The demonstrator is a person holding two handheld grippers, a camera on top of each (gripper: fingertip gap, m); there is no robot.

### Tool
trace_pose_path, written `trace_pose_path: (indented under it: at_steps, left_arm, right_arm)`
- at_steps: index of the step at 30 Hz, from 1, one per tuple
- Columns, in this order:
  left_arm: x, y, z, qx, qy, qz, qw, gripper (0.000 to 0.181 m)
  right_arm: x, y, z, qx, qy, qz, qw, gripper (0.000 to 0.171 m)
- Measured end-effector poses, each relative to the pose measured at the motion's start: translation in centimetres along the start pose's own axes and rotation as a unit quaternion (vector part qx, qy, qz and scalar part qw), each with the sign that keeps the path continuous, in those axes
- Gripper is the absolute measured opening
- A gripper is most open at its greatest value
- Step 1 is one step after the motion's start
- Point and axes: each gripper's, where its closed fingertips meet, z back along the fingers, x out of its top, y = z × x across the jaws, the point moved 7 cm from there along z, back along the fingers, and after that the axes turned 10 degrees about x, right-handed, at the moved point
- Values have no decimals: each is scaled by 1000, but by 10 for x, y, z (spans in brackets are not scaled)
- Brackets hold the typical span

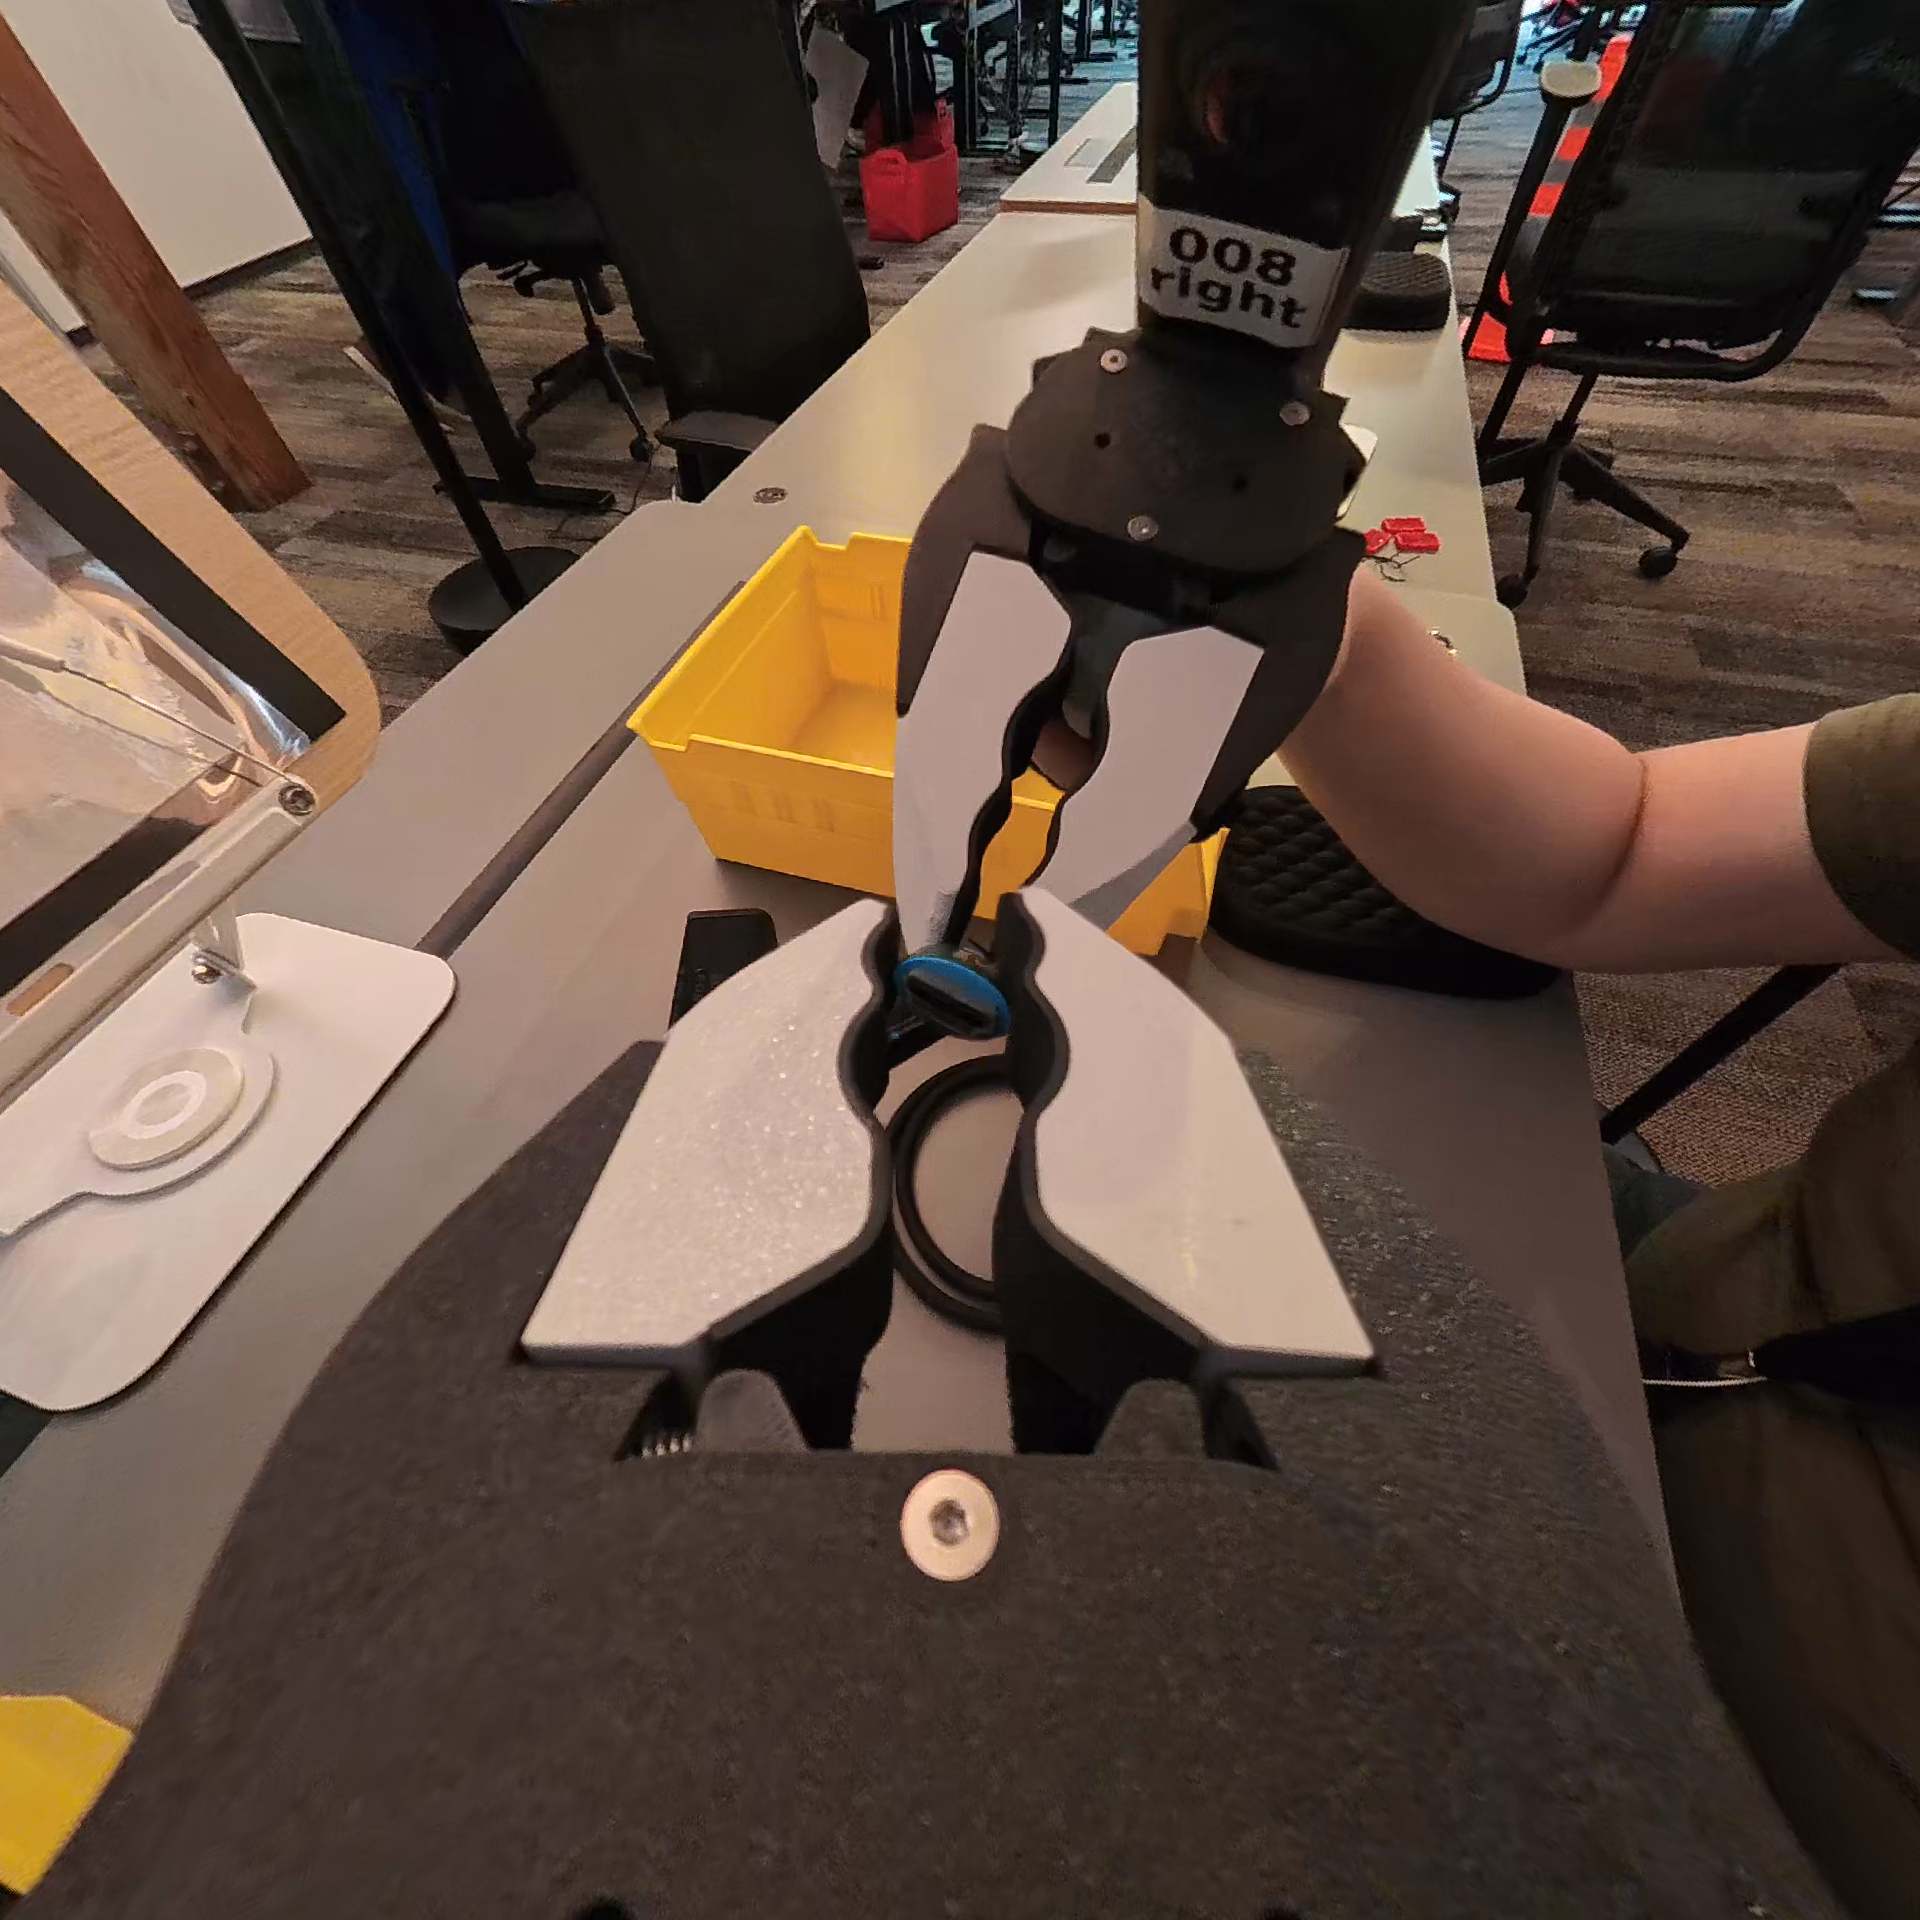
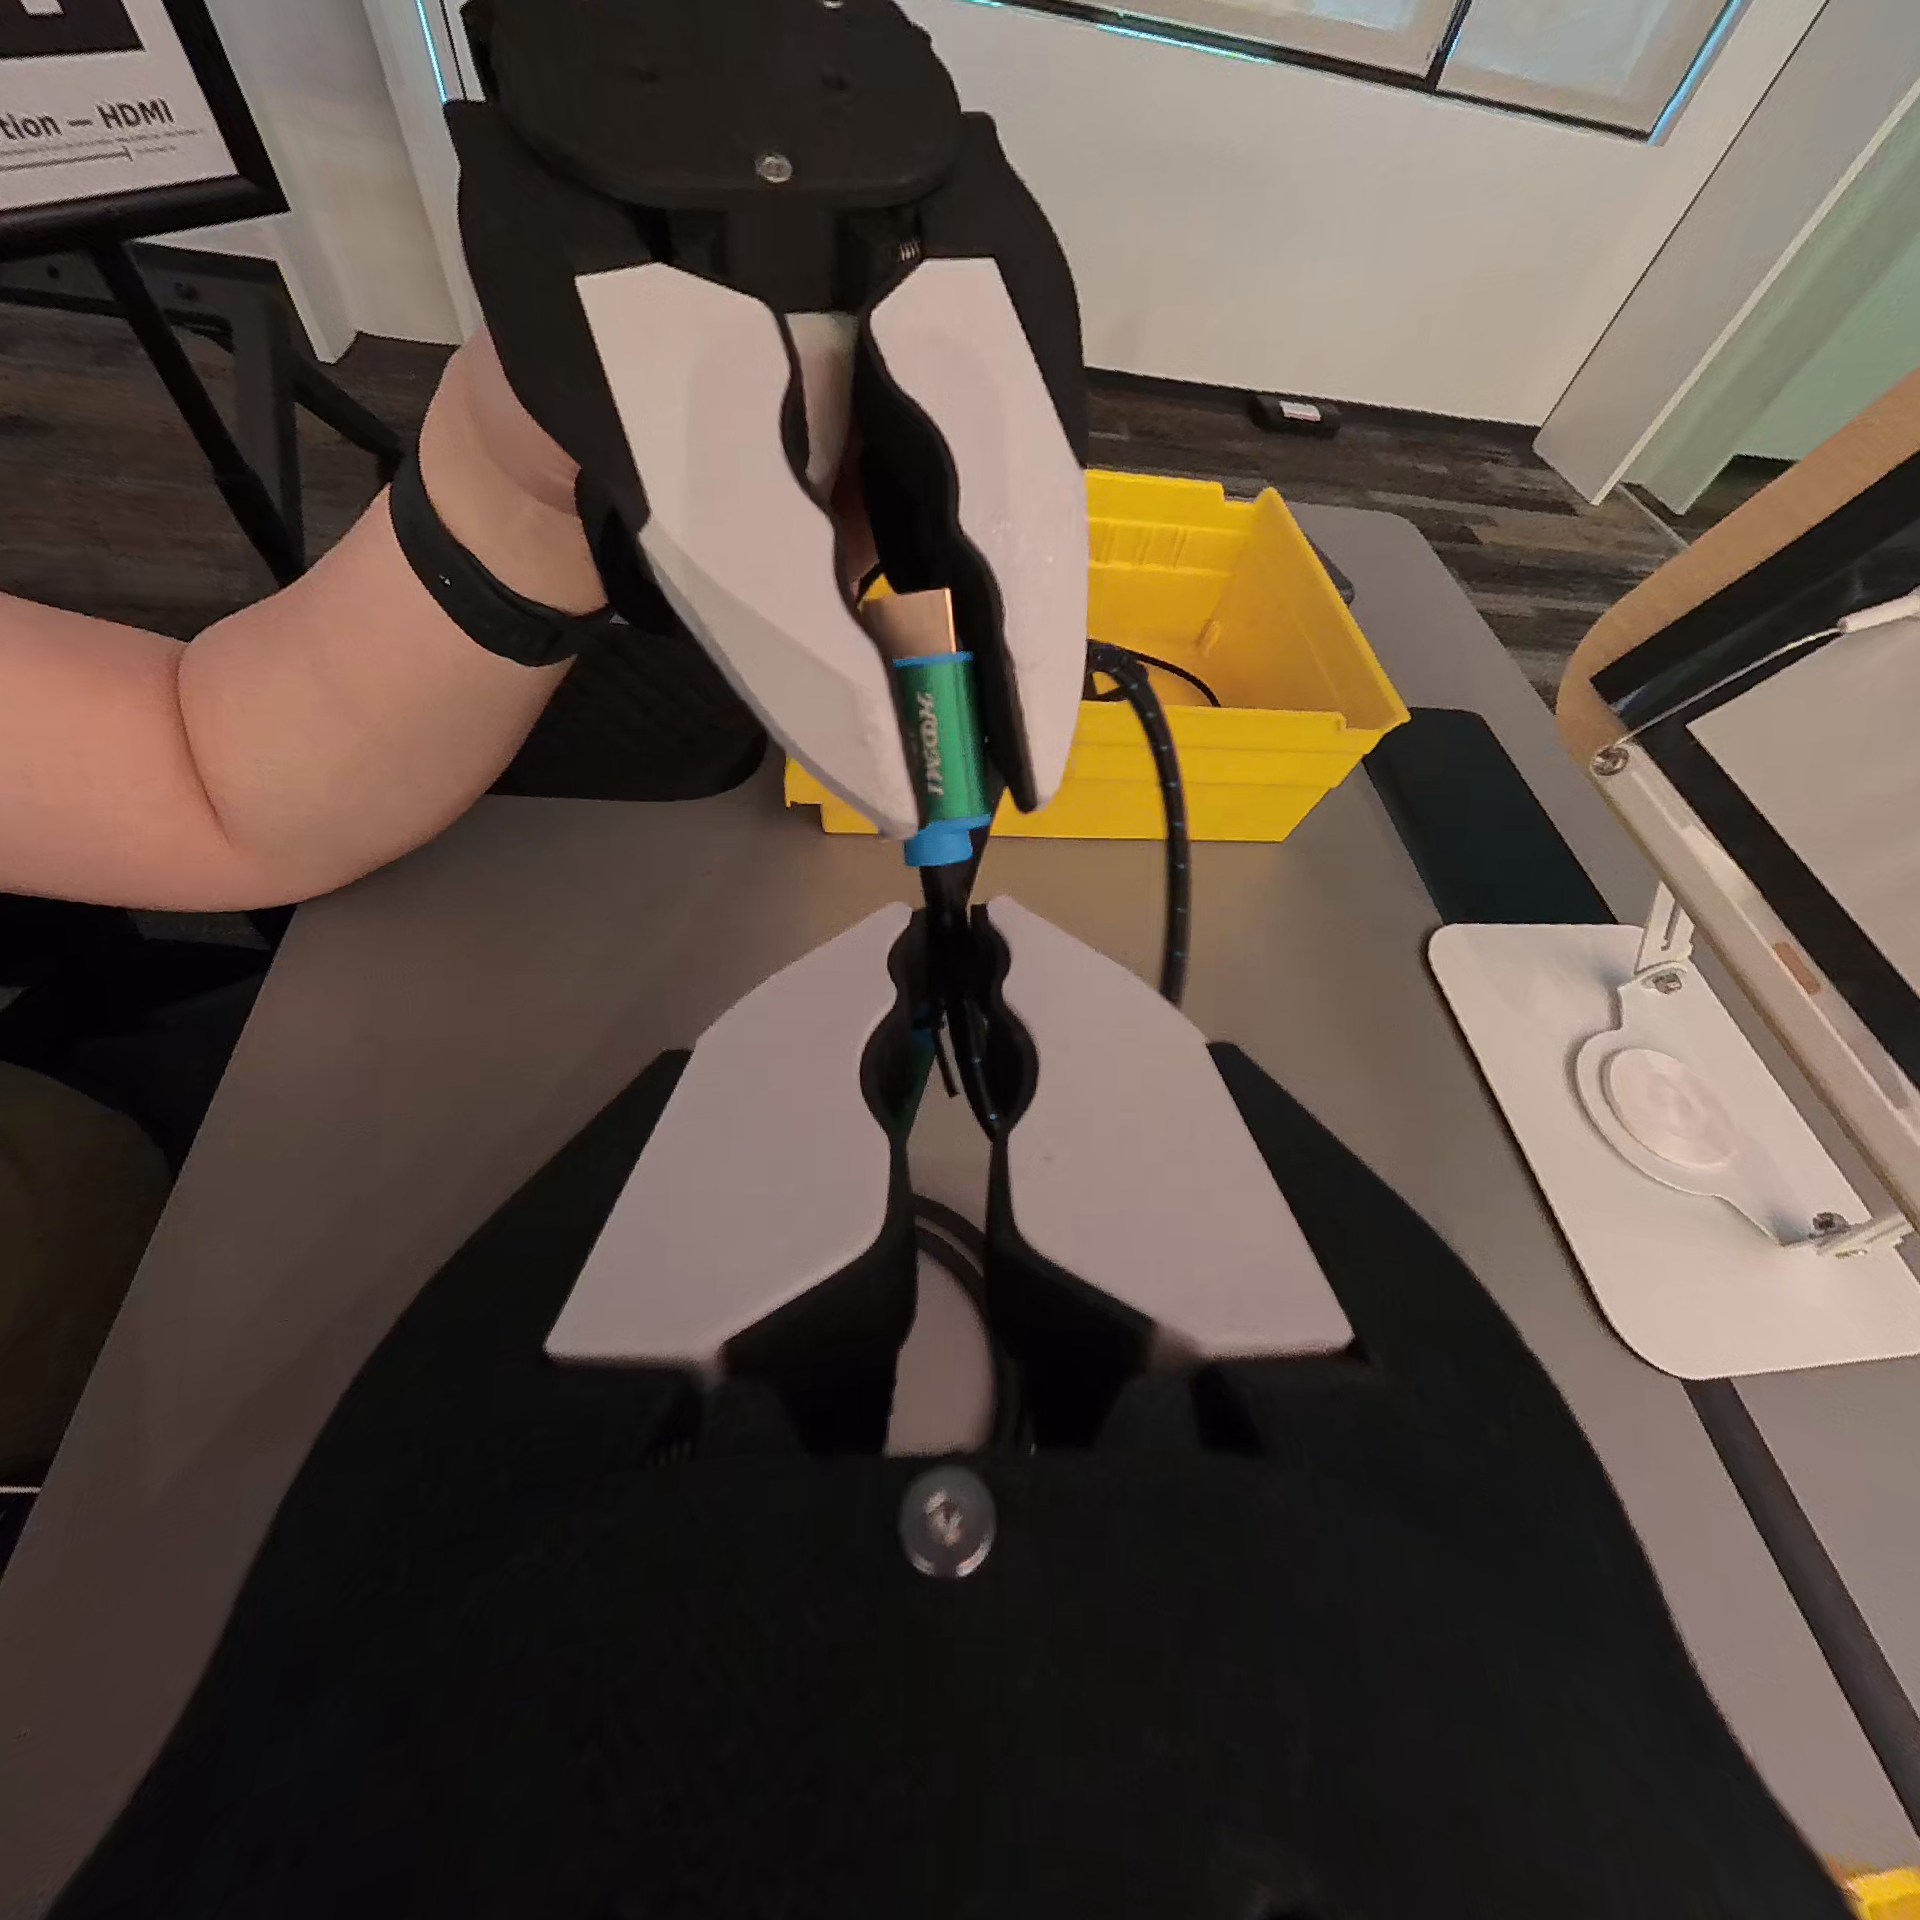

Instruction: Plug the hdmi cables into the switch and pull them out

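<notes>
A: Honestly, you look early in the job to me. The green HDMI plug (image 2: 940, 743) is up in the air at the centre of the right wrist view, not seated in anything, and no port shows in either view.

B: And the switch?

A: Possibly the flat black box (image 1: 724, 961) left of centre in the left wrist view, lying on the bench (image 1: 540, 831) just beyond your left gripper (image 1: 945, 997). I cannot tell for certain (most of it is hidden behind the fingers). So plugging in and pulling out both seem left to do.

B: What has hold of the plug?

A: Your left gripper, coming down from the top of the right wrist view, is closed on the plug's green shell, gold tip pointing up between its fingers. Your right gripper (image 2: 948, 914) is nearly closed too, pinching the black cable (image 2: 1169, 831) just below the plug's blue collar.

B: Where does the cable run?

A: It loops right of centre, trailing toward the yellow bin (image 2: 1288, 665), and a coil lies on the bench under your grippers.
</notes>
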Motion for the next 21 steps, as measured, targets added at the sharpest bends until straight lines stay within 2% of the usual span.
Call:
trace_pose_path:
  at_steps: [4, 13, 15, 17, 21]
  left_arm:
    - [2, 6, 6, -4, -31, 19, 999, 5]
    - [-4, 12, -1, 1, -25, 42, 999, 5]
    - [-5, 13, 0, -1, -37, 46, 998, 9]
    - [-3, 14, 2, -10, -57, 59, 997, 29]
    - [-6, 17, -4, -7, -63, 62, 996, 23]
  right_arm:
    - [0, 1, -1, 4, 3, -2, 1000, 8]
    - [-7, -3, -21, -29, 38, 35, 998, 7]
    - [-6, -4, -20, -55, 41, 55, 996, 7]
    - [-2, -5, -17, -73, 28, 65, 995, 7]
    - [2, -6, -11, -77, 1, 62, 995, 7]
